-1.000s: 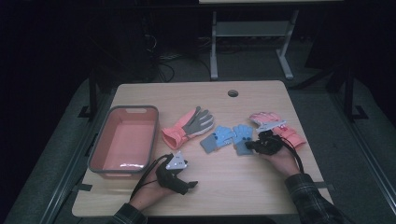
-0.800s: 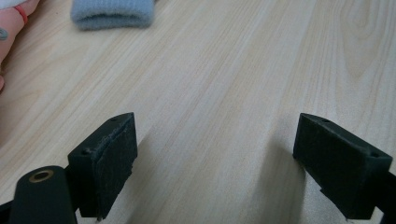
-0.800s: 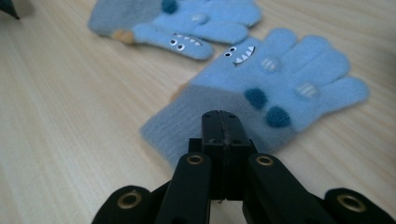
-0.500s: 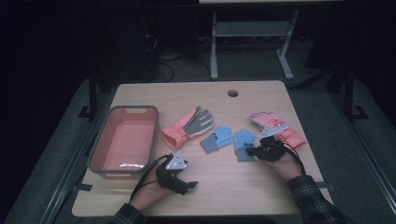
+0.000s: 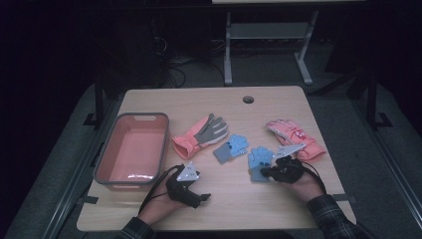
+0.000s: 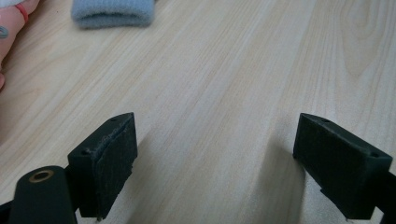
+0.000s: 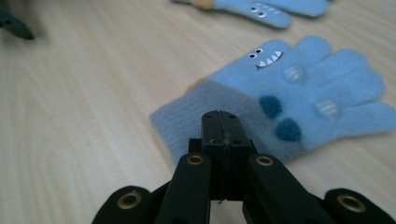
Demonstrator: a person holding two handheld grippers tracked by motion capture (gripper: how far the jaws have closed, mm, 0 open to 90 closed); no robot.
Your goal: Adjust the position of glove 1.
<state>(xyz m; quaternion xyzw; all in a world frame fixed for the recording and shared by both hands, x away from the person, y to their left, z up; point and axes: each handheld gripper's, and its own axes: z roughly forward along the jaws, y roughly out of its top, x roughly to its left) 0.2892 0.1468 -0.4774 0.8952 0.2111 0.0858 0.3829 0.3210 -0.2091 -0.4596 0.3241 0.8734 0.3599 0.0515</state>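
Observation:
Two small blue monster-face gloves lie mid-table: one (image 5: 231,148) farther off, one (image 5: 259,159) (image 7: 299,84) nearer the right hand. My right gripper (image 5: 267,172) (image 7: 219,122) is shut, its tips just over that nearer glove's grey cuff; I see no cloth between the pads. My left gripper (image 5: 191,186) (image 6: 215,163) rests low on the near table, open wide over bare wood with nothing between its jaws. A grey cuff (image 6: 112,11) lies well ahead of it.
A pink bin (image 5: 107,154) stands at the left of the table. A pink-and-grey glove (image 5: 201,134) lies beside it, and a pink glove (image 5: 293,137) lies at the right. A round cable hole (image 5: 248,99) is near the far edge.
My right gripper has slid a little toward the person's side of the table, staying shut by the nearer blue glove. The left gripper has kept still.

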